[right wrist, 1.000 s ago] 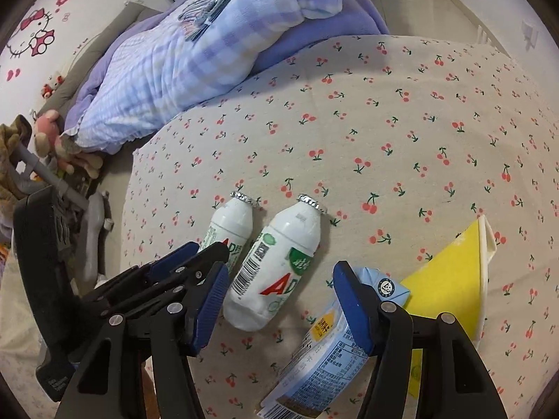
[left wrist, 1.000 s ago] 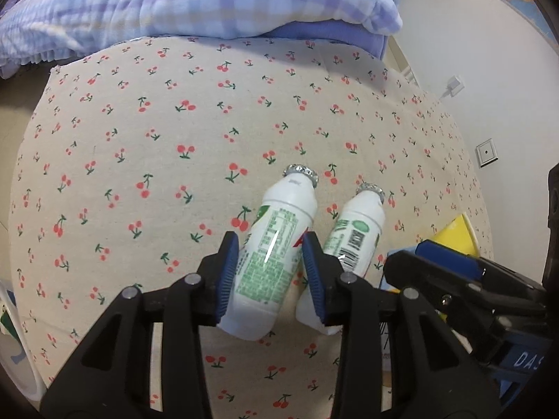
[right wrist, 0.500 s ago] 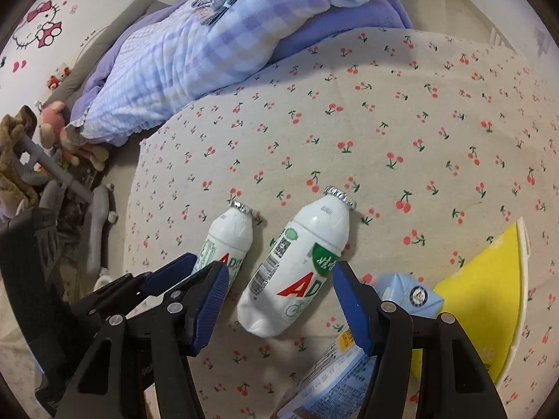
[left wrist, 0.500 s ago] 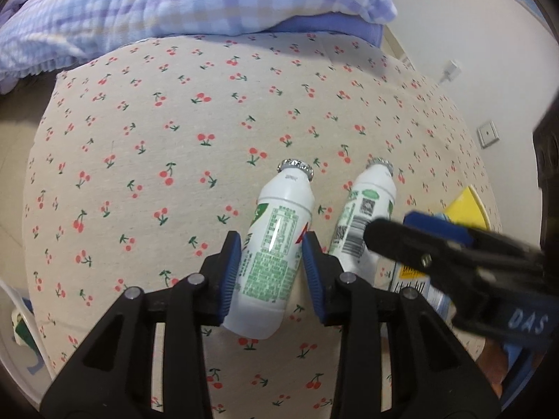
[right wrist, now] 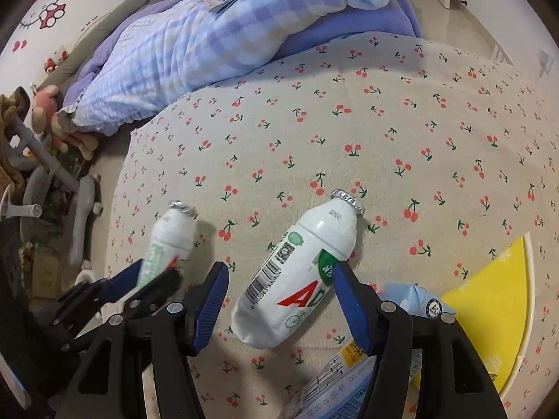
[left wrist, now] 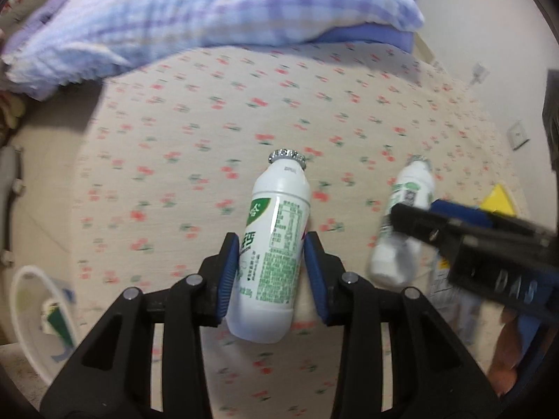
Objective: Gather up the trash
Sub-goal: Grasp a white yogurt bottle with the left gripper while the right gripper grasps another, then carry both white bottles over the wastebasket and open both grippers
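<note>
The left gripper [left wrist: 271, 269] is clamped on 1 white plastic drink bottle with green label [left wrist: 276, 255]; a smooth, tapered body could slip from the pads. The right gripper [right wrist: 279, 303] stands apart, straddling a second white bottle with red lettering [right wrist: 300, 276] lying on the cherry-print bedsheet [right wrist: 349, 122]; closing off-centre could roll it away. Both carry foil-rimmed mouths.

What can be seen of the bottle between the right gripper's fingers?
The right-hand bottle is a white plastic drink bottle with a crimped silver foil cap, green label patches, red letters and a barcode. It lies on its side on the cherry-print sheet, cap pointing away. The right gripper is open around its lower body; one finger looks to be at its label.
</note>
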A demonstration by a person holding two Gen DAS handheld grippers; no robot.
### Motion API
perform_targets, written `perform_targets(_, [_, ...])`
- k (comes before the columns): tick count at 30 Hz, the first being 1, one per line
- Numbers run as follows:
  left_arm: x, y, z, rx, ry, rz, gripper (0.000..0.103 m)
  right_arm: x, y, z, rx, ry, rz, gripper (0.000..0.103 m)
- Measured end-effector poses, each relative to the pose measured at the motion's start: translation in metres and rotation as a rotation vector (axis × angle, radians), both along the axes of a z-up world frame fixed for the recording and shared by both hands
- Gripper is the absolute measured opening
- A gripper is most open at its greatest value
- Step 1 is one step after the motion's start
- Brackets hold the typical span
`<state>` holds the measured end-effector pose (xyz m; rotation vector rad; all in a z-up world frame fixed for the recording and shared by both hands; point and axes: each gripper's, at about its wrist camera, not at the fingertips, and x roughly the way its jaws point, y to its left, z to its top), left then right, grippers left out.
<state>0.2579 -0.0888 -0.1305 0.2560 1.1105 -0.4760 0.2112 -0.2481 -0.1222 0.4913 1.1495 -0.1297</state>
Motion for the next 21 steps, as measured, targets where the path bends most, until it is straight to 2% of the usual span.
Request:
perform_targets(2, [-0.004,0.01,0.004,0.001,-0.016,0.015,0.04,0.002,0.004,-0.002,-0.033,0.0,0.008,0.064])
perform_targets(7, [-0.014,0.028,0.013,0.019,-0.069,0.034,0.04,0.013,0.034,-0.011,-0.248,0.016,0.087,0.062])
perform_targets(9, [-0.017,0.035,0.018,0.014,-0.077,0.035,0.04,0.013,0.041,-0.012,-0.283,0.007,0.101,0.058])
perform_targets(14, [-0.023,0.053,0.029,-0.002,-0.102,0.046,0.04,0.009,0.046,-0.009,-0.26,0.02,0.119,0.051])
perform_targets(17, [-0.024,0.067,0.035,-0.026,-0.101,0.062,0.04,0.006,0.049,-0.003,-0.211,-0.011,0.13,0.049])
perform_targets(21, [-0.024,0.089,0.04,-0.066,-0.085,0.088,0.04,0.003,0.058,0.01,-0.206,-0.068,0.142,0.048])
